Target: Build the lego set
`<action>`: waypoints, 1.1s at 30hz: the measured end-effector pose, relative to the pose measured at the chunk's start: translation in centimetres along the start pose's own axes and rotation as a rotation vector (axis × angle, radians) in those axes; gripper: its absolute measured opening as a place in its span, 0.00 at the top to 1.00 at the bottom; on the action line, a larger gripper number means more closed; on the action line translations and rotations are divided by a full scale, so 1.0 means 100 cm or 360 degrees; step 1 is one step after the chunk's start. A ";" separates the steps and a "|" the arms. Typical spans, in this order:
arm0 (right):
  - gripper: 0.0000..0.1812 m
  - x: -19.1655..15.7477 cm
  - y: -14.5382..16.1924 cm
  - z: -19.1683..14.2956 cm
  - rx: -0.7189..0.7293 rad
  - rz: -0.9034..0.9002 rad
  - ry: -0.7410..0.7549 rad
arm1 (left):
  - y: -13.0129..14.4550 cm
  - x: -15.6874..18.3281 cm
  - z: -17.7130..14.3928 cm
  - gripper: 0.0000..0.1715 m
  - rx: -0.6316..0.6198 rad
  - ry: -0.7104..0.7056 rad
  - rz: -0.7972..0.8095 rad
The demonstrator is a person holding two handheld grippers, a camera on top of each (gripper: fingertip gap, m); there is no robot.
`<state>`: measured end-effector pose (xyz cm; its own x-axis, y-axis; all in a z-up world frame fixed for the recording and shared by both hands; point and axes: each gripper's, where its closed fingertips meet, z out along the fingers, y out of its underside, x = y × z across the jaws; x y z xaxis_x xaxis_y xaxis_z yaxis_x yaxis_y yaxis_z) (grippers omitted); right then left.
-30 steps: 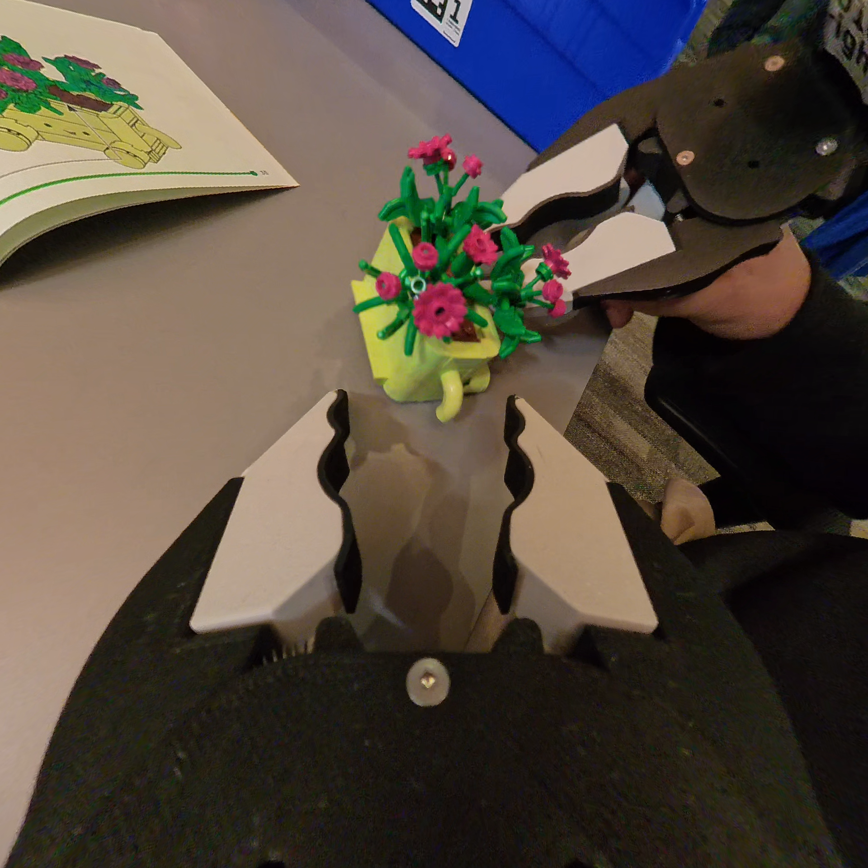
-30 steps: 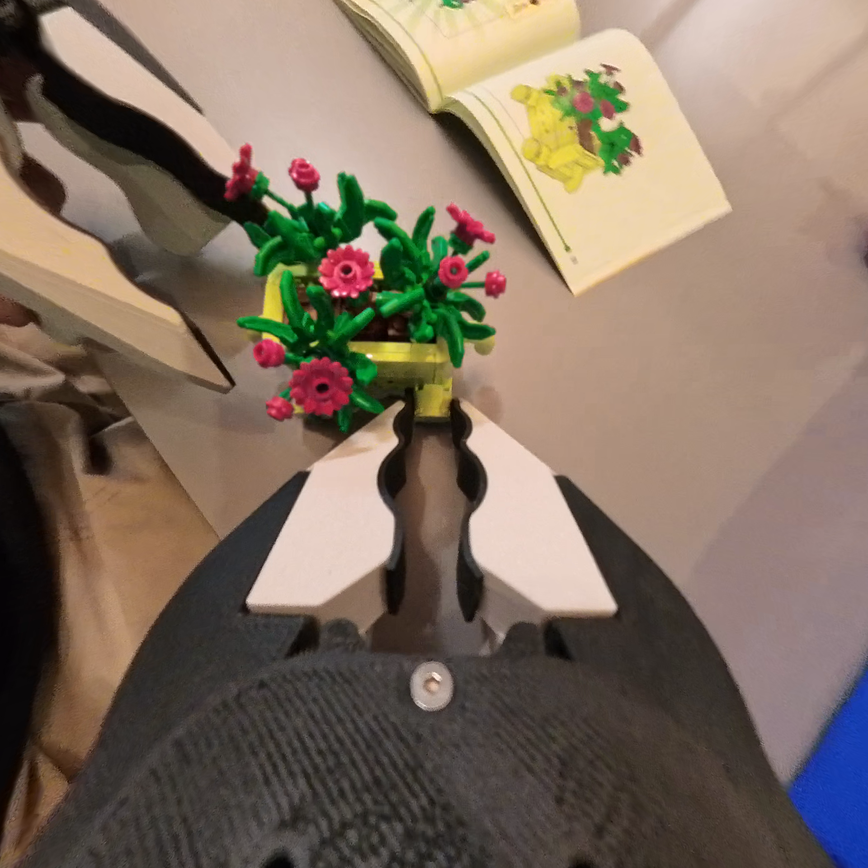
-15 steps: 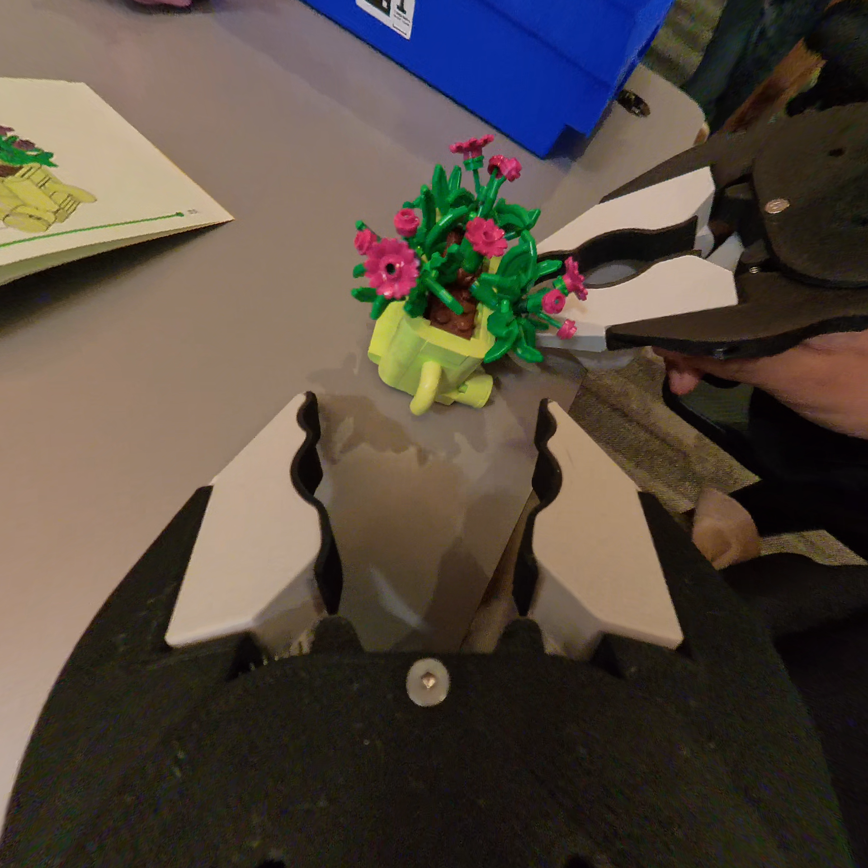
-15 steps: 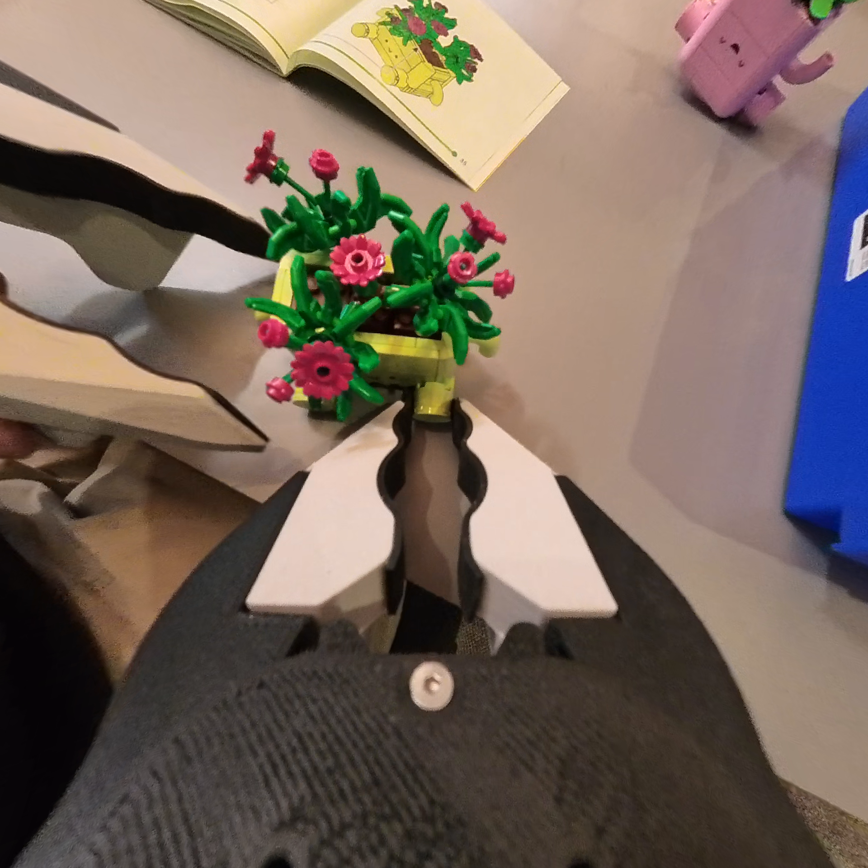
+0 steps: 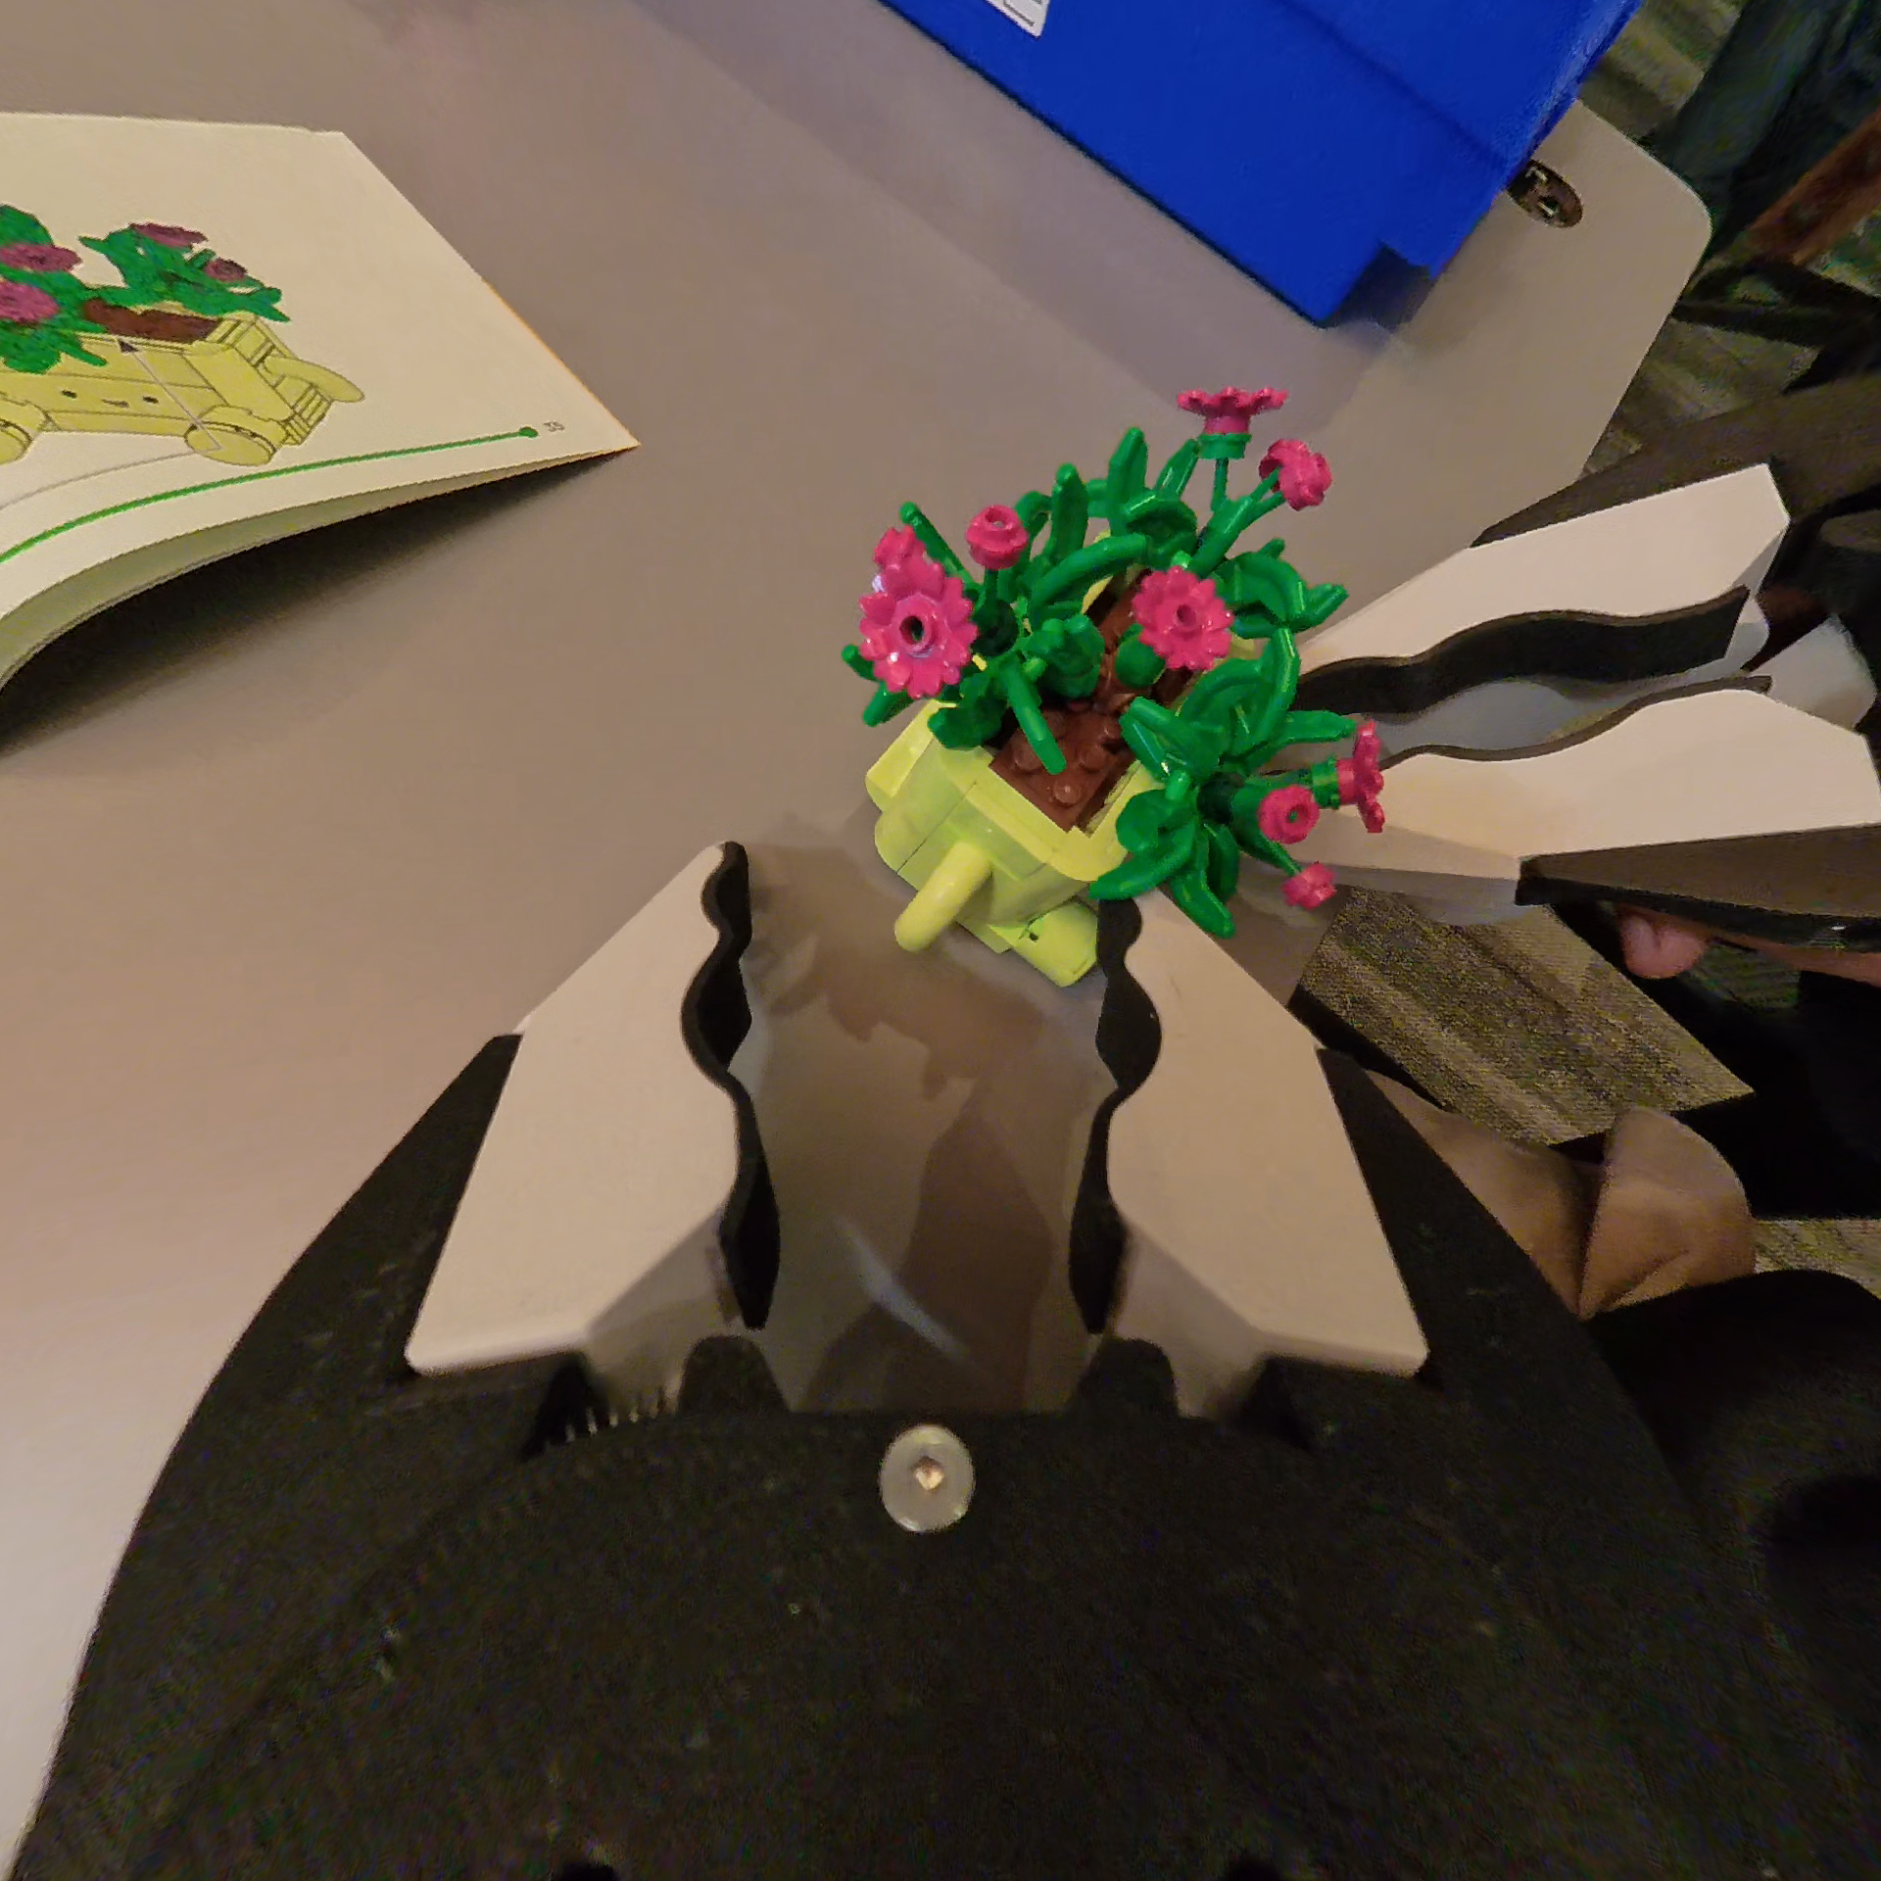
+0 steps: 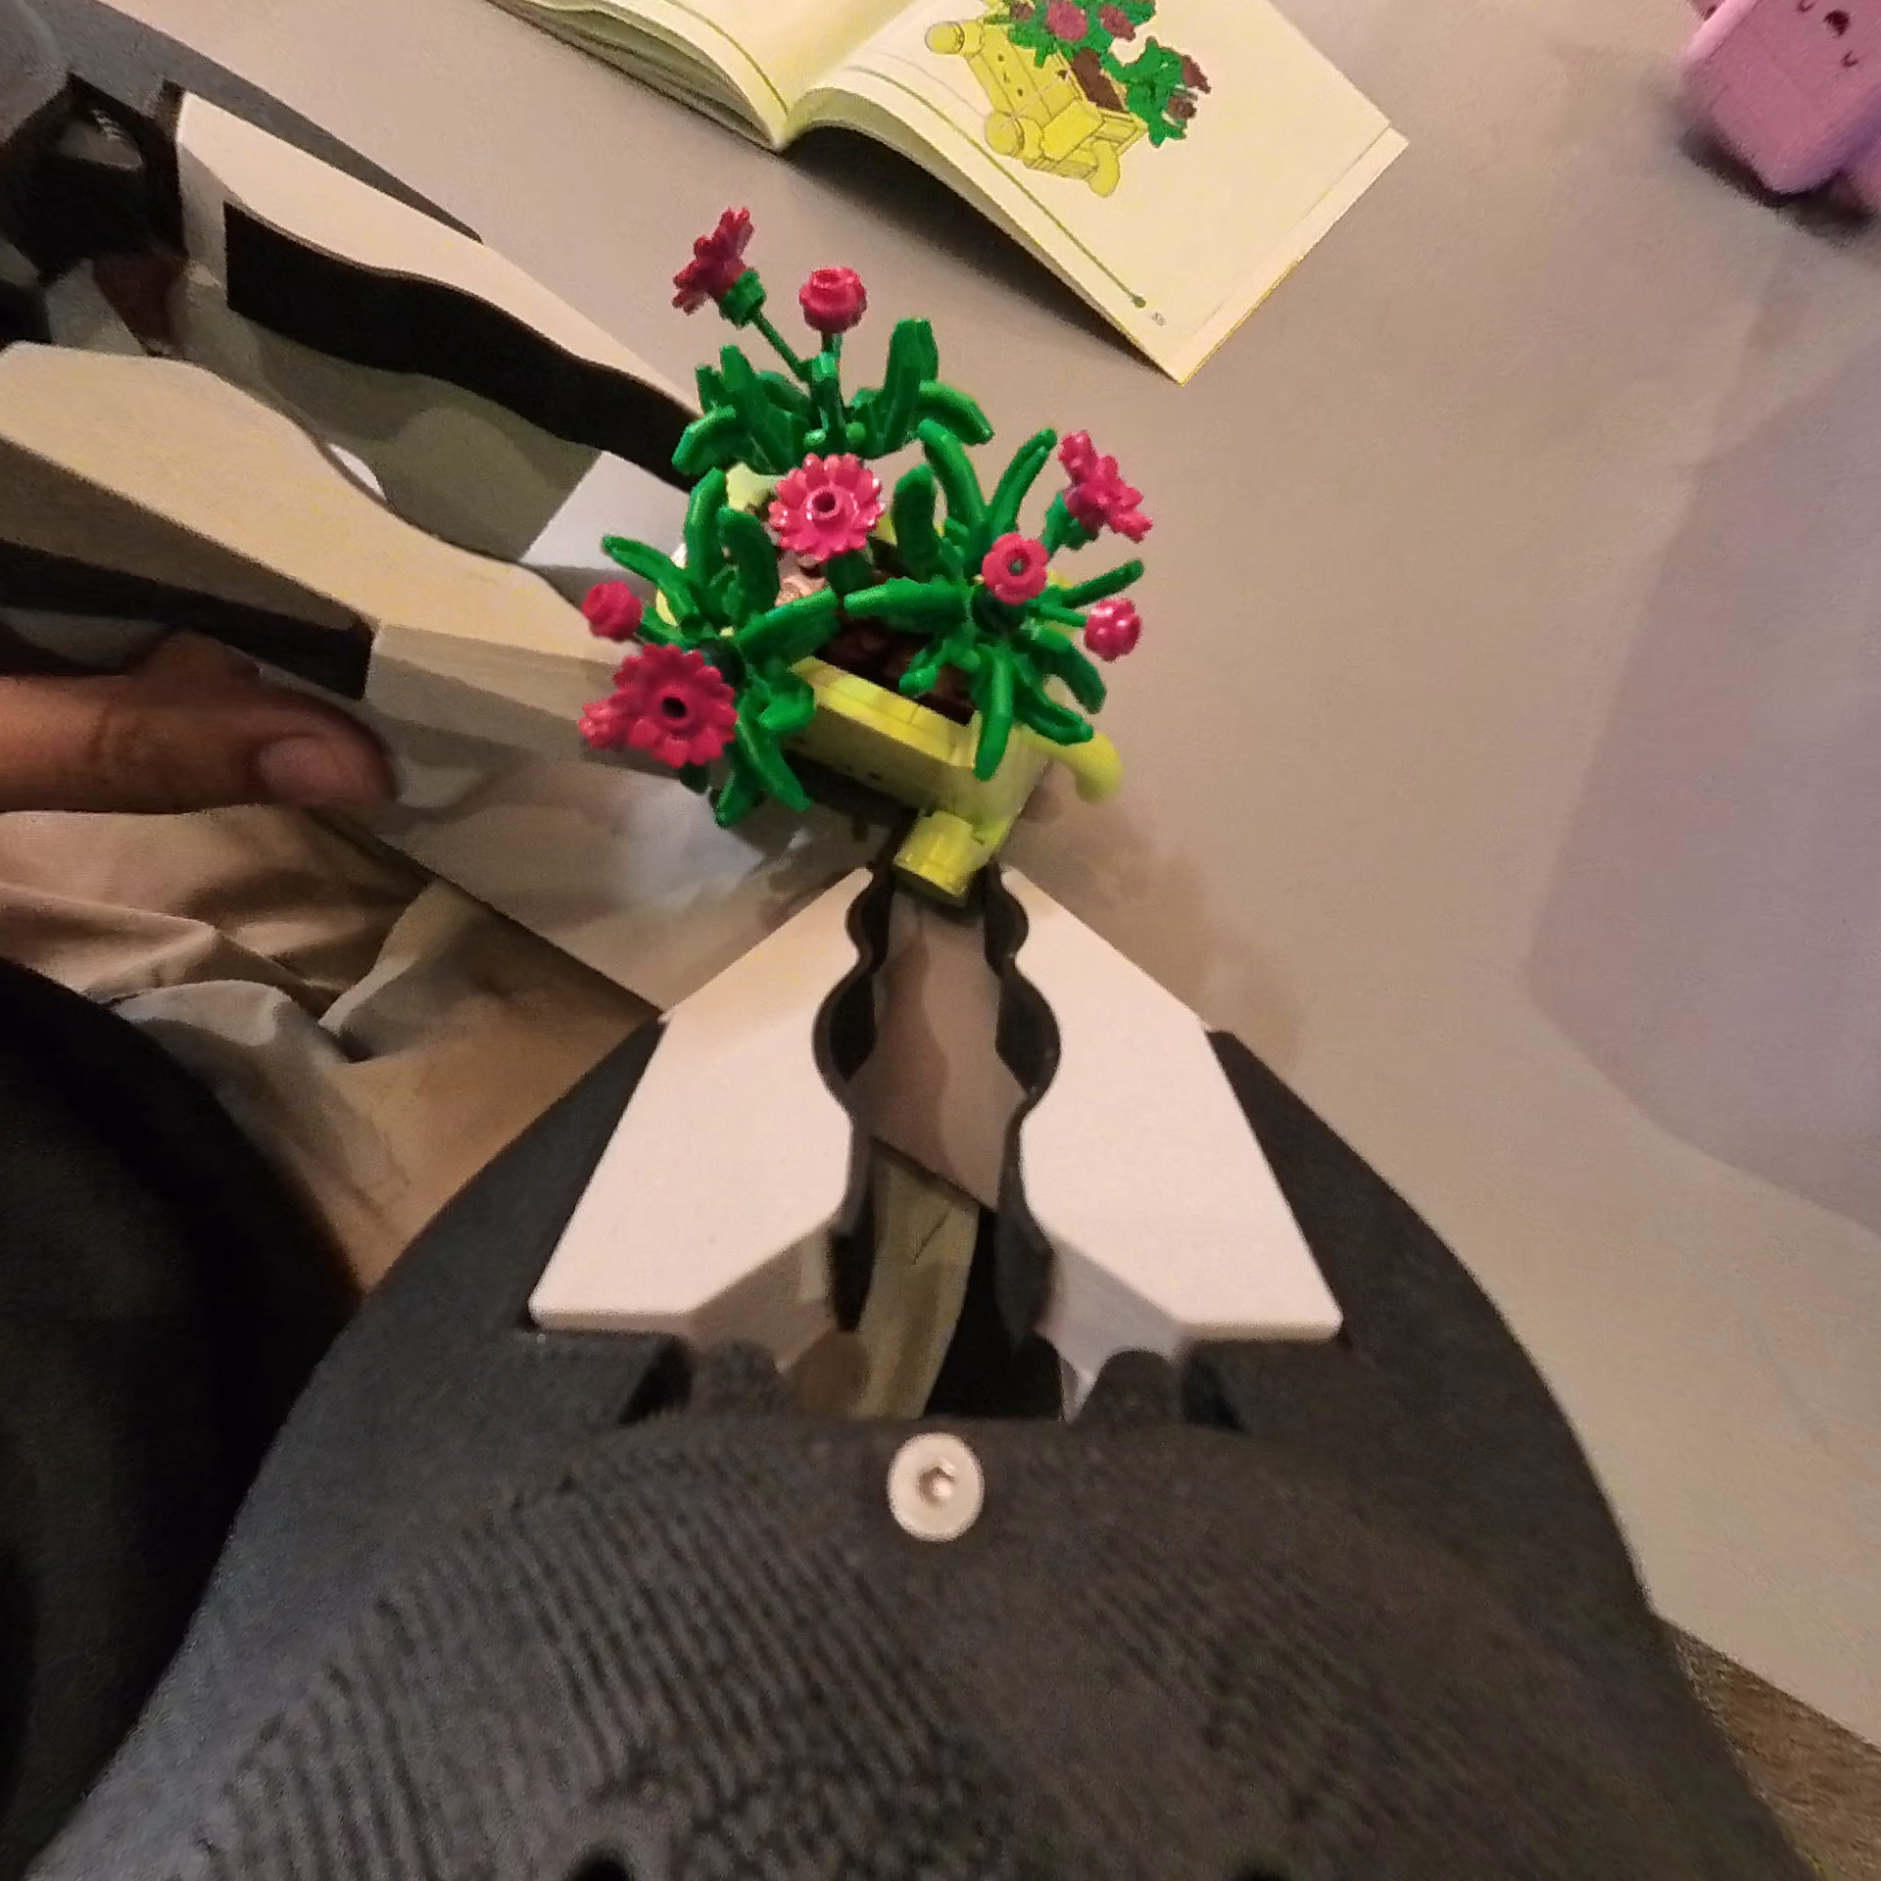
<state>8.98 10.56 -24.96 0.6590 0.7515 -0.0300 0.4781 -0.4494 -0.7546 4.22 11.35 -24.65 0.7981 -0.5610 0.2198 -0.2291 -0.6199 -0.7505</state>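
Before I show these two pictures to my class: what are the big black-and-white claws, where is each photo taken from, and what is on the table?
Each claw is a hand-held two-finger gripper with a camera looking along its fingers, so each picture comes from one gripper. The left gripper is open and empty. The right gripper pinches a yellow-green peg on the lego flower cart, which is tilted. On the grey table lie an open instruction booklet, a blue bin and a purple lego figure.

Lime planter (image 5: 982, 830), magenta flowers (image 5: 914, 631) (green leaves); blue bin (image 5: 1272, 122).
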 end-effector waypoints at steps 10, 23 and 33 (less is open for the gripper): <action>0.92 0.001 -0.005 0.006 0.0035 0.0003 -0.0028 | -0.006 -0.011 0.006 0.66 -0.0084 -0.0049 0.0062; 0.96 0.039 -0.022 0.024 0.0040 0.0042 0.0054 | -0.036 -0.027 0.044 0.70 -0.0144 -0.0065 0.0246; 0.95 0.043 -0.028 0.031 0.0052 0.0062 0.0024 | -0.040 -0.033 0.045 0.69 -0.0135 -0.0033 0.0224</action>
<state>8.71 16.53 -24.99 0.6855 0.7264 -0.0500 0.4329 -0.4618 -0.7742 4.99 18.21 -25.17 0.7659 -0.6347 0.1030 -0.3848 -0.5807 -0.7174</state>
